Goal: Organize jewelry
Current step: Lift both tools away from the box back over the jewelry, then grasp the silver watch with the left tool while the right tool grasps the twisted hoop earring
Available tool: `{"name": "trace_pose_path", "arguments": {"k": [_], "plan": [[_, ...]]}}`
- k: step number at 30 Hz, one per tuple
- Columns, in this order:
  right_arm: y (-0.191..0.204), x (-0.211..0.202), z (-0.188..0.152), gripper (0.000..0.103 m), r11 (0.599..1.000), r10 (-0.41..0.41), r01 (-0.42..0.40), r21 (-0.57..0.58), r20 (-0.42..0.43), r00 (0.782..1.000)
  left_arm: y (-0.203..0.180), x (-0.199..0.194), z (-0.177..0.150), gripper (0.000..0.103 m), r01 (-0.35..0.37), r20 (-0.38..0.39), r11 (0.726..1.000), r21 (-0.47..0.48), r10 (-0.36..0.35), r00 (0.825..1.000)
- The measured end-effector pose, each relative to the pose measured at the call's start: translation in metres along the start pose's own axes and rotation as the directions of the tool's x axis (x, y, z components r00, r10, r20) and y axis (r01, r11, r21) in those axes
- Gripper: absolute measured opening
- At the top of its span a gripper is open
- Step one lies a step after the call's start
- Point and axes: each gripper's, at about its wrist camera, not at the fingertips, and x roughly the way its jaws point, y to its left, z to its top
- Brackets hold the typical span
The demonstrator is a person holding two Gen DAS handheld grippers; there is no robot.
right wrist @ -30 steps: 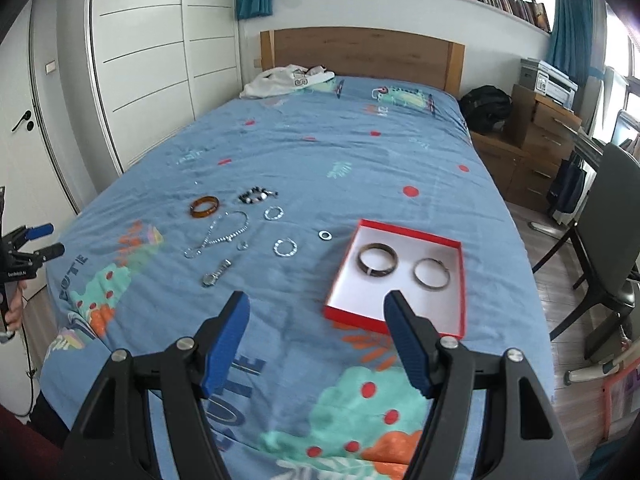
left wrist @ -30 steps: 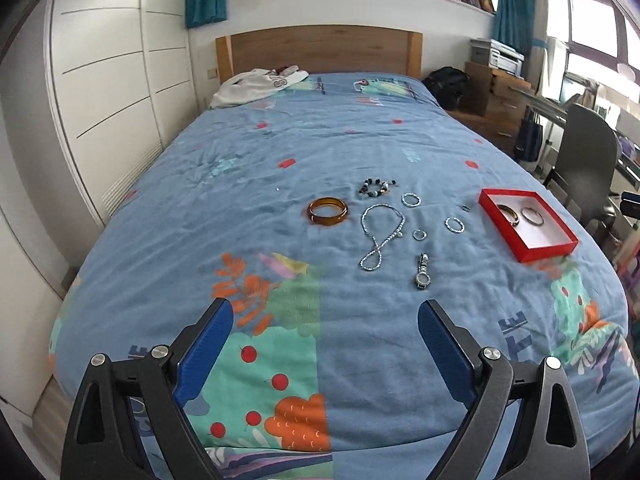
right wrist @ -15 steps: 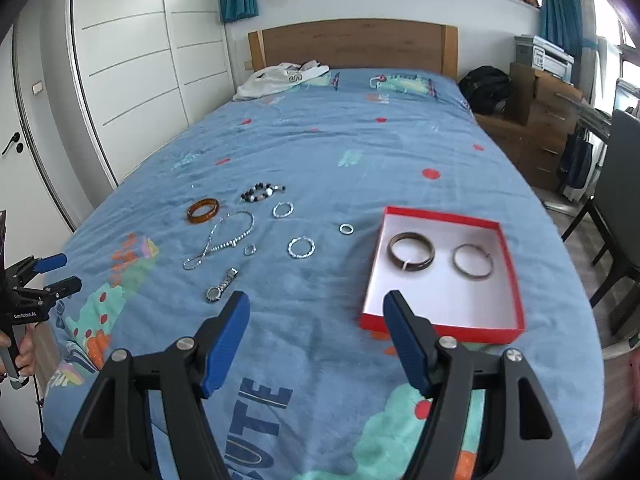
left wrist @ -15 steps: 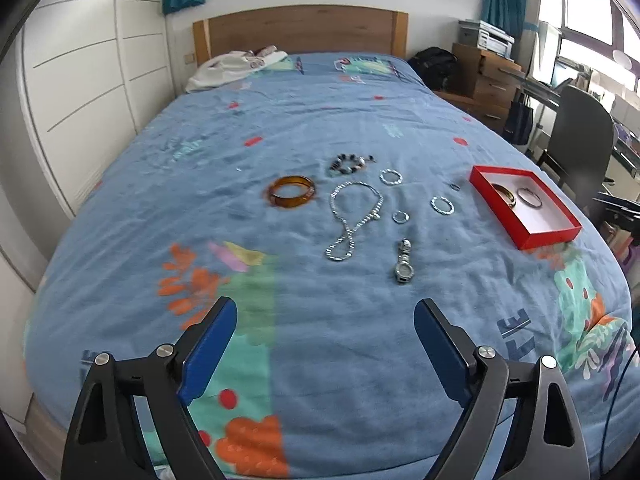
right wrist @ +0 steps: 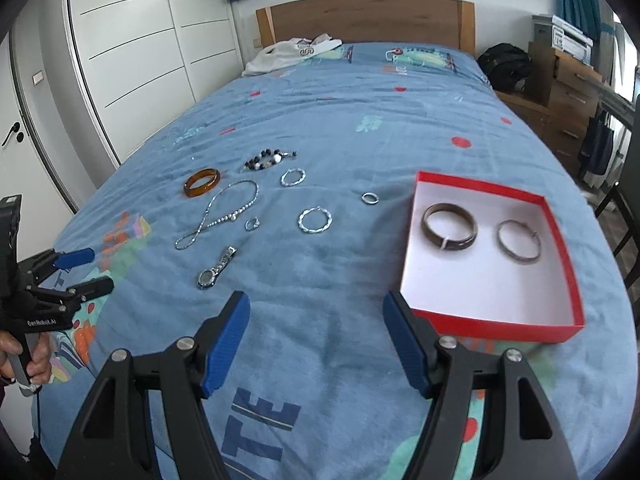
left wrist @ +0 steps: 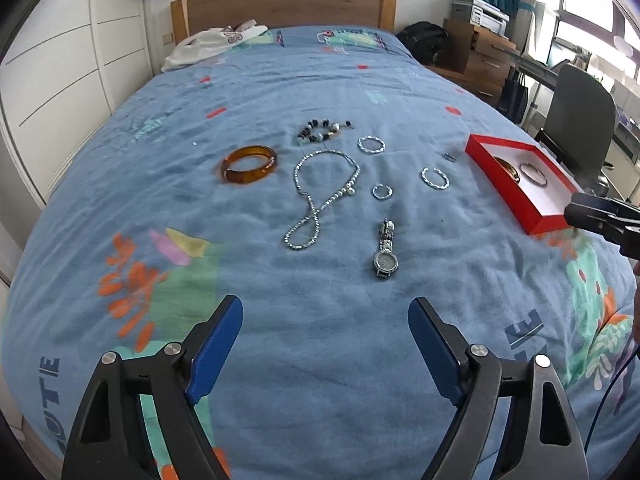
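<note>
Jewelry lies spread on the blue bedspread. An amber bangle (left wrist: 249, 164) (right wrist: 202, 182), a silver necklace (left wrist: 320, 196) (right wrist: 218, 216), a beaded bracelet (left wrist: 322, 131) (right wrist: 266, 160), a silver watch (left wrist: 386, 252) (right wrist: 216, 270) and several silver rings (left wrist: 435, 178) (right wrist: 315, 220) lie loose. A red box (left wrist: 520, 184) (right wrist: 556, 326) holds a dark bangle (right wrist: 450, 226) and a silver hoop (right wrist: 519, 240). My left gripper (left wrist: 326, 344) is open and empty, short of the watch. My right gripper (right wrist: 316, 340) is open and empty, left of the box's near corner.
The wooden headboard (right wrist: 364, 20) and a white garment (right wrist: 292, 52) are at the far end of the bed. White wardrobe doors (right wrist: 132, 52) stand on the left. A dresser (right wrist: 568, 92) and a grey chair (left wrist: 576, 116) stand on the right.
Both grippers have moved forward and lower over the bed, closer to the jewelry and the red box. Both stay open.
</note>
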Motion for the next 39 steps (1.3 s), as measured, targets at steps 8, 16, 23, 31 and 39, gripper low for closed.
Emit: {"name": "trace_pose_path", "arguments": {"k": [8, 16, 23, 31, 39], "plan": [[-0.006, 0.026, 0.010, 0.067, 0.999, 0.034, -0.033, 0.016, -0.003, 0.999, -0.008, 0.027, 0.009, 0.080, 0.032, -0.021, 1.000, -0.001, -0.032, 0.999], [-0.010, 0.051, 0.020, 0.067, 0.998, 0.058, -0.057, 0.038, -0.008, 0.998, -0.020, 0.052, 0.021, 0.079, 0.058, -0.034, 0.998, 0.008, -0.057, 0.998], [-0.015, 0.069, 0.026, 0.067, 0.996, 0.068, -0.068, 0.051, -0.014, 0.998, -0.024, 0.074, 0.027, 0.075, 0.081, -0.049, 0.997, 0.006, -0.081, 0.996], [-0.014, 0.091, 0.031, 0.065, 0.996, 0.075, -0.073, 0.055, -0.031, 0.997, -0.025, 0.091, 0.027, 0.067, 0.112, -0.079, 0.994, 0.004, -0.111, 0.991], [-0.016, 0.110, 0.040, 0.064, 0.995, 0.081, -0.079, 0.056, -0.039, 0.996, -0.026, 0.104, 0.027, 0.065, 0.128, -0.095, 0.992, 0.002, -0.127, 0.987]]}}
